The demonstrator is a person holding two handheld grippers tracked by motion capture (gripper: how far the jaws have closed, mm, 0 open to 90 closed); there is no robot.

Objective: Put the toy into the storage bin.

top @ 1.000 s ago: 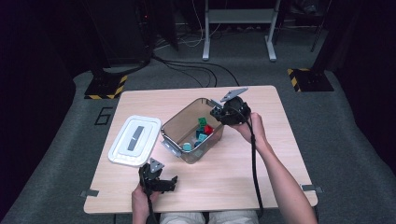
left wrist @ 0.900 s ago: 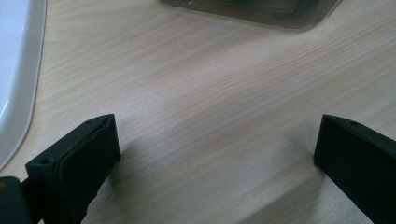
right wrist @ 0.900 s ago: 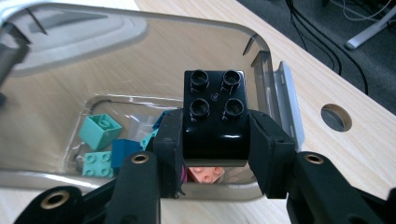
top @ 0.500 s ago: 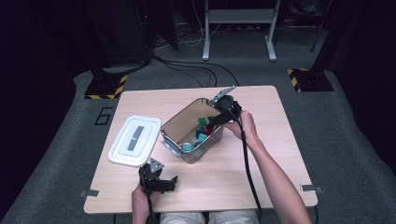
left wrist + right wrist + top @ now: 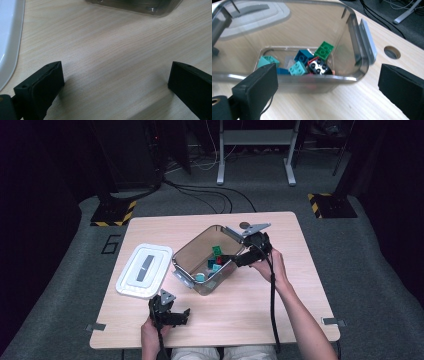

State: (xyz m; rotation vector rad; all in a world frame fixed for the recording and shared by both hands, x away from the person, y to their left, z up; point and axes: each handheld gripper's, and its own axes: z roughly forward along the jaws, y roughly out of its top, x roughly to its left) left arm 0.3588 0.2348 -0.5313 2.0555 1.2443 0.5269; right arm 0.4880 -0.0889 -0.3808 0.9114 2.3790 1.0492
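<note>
The right hand-held gripper (image 5: 231, 259) hangs over the near rim of the clear box (image 5: 197, 250), its jaws having just been opening, with nothing between them. Several toy bricks (image 5: 312, 62) already lie heaped in the box's bottom, so the filling looks largely done. The white lid (image 5: 145, 270) lies beside the box on the tabletop (image 5: 300, 285), not yet fitted. The left hand-held gripper (image 5: 172, 312) rests released near the lid. Some bricks overlap, so their count is unclear.

Right tongs (image 5: 231, 259) opened over the bin (image 5: 200, 251), dropping a brick.
</note>
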